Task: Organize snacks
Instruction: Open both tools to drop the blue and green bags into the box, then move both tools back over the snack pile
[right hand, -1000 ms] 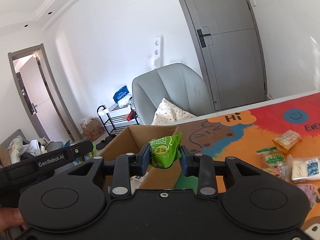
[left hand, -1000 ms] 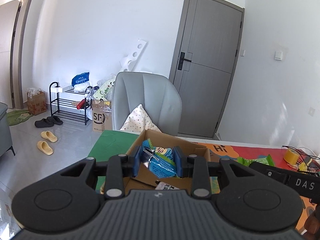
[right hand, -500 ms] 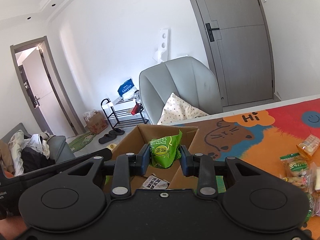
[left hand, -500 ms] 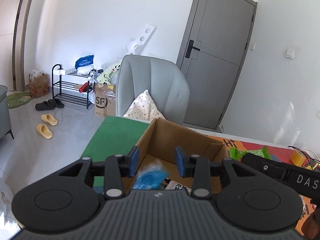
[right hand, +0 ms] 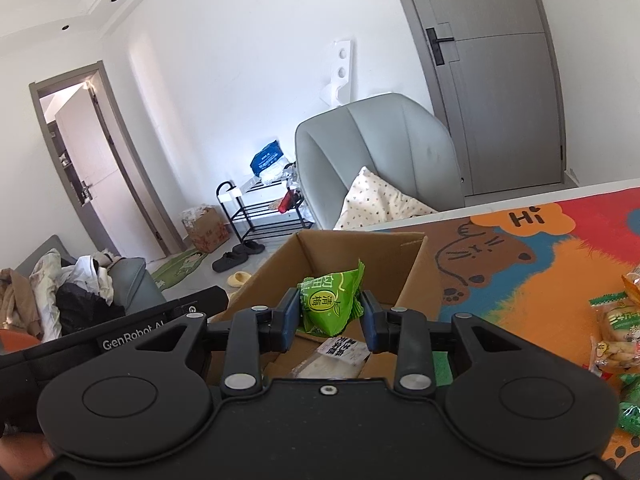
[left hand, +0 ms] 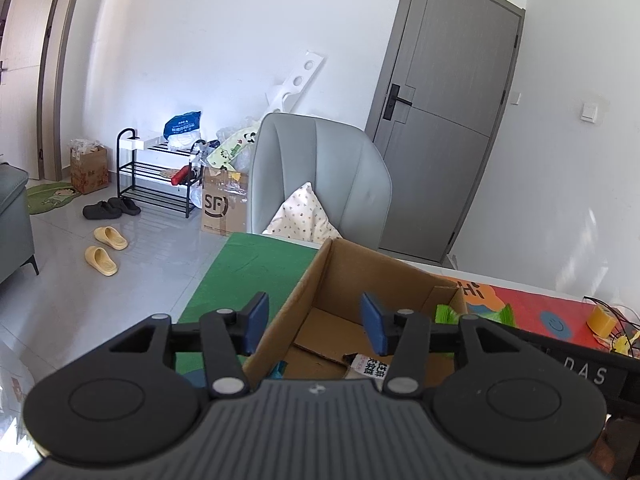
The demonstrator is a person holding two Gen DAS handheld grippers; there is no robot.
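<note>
The green snack packet (right hand: 330,307) sat between the pads of the right gripper (right hand: 330,318), above the open cardboard box (right hand: 416,276); the jaws were easing open, the left pad touching it while a slim gap showed at the right. The left gripper (left hand: 315,323) was opening with nothing between its fingers, straddling the box's near-left wall. Inside the box lay a white packet (right hand: 336,354) and a blue wrapper (left hand: 280,368), both partly hidden by the grippers' bodies. More snacks (right hand: 616,328) lay on the colourful mat (right hand: 520,264), cut off at the frame's edge.
</note>
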